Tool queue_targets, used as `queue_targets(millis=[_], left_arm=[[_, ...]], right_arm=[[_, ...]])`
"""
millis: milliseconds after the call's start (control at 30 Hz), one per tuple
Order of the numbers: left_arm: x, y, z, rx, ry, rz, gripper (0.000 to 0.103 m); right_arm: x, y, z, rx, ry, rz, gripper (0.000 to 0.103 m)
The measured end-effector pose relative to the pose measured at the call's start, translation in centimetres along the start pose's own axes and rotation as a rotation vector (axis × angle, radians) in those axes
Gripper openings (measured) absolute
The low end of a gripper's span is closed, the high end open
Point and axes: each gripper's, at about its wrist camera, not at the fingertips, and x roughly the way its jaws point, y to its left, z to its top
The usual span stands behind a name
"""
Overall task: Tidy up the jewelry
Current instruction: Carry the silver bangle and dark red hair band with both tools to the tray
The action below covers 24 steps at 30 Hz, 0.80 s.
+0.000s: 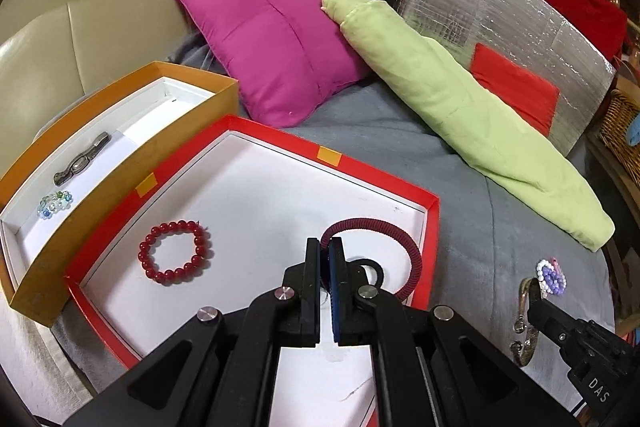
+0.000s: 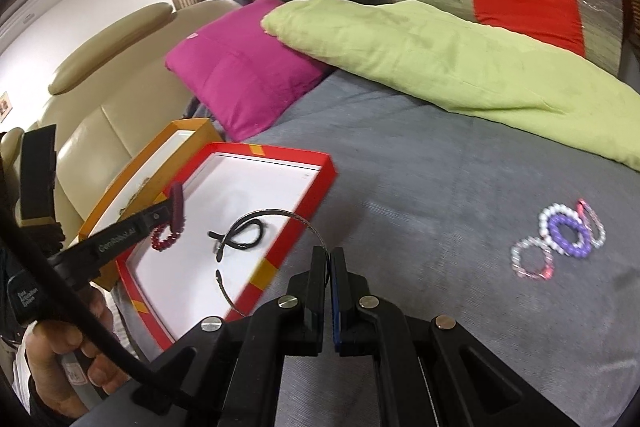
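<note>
Going from the left, "GenRobot.AI" is printed in pale letters on the side of my left claw (image 2: 175, 205) where the right camera catches it. A small label lower on that handle, by my left hand (image 2: 60, 367), is too blurred to read. On my right claw (image 1: 534, 297), seen from the left camera, the white letters "DAS" stand on the black body.

Farthest left lies the orange cardboard box with a white lining (image 1: 120, 171), holding a dark metal bracelet (image 1: 82, 159) and a small ring of clear blue and green beads (image 1: 56, 203). Touching it is the shallow red tray with a white floor (image 1: 432, 227), where a round bracelet of glossy red beads (image 1: 175, 251) lies to the left of my left claw. That claw is pressed together on a dark red corded loop (image 1: 400, 239), which arcs out to the right above the tray floor. A black cord loop (image 2: 244, 235) lies in the tray beneath it.

Further right, my right claw pinches a thin silver open bangle (image 2: 288, 214) over the grey bedspread (image 2: 420, 187), just beside the tray's edge. Well to the right, white, purple and pink beaded bracelets (image 2: 560, 239) lie in a cluster on the spread. A magenta cushion (image 1: 272, 39) and a folded light green quilt (image 1: 460, 107) lie behind.
</note>
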Motion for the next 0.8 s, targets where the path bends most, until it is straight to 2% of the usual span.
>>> queue_targets(millis=[800], left_arm=[[1.1, 3.9, 1.4, -0.1, 0.012, 0.08, 0.004]], right_arm=[[3.3, 4.8, 2.0, -0.08, 0.029, 0.025, 0.003]])
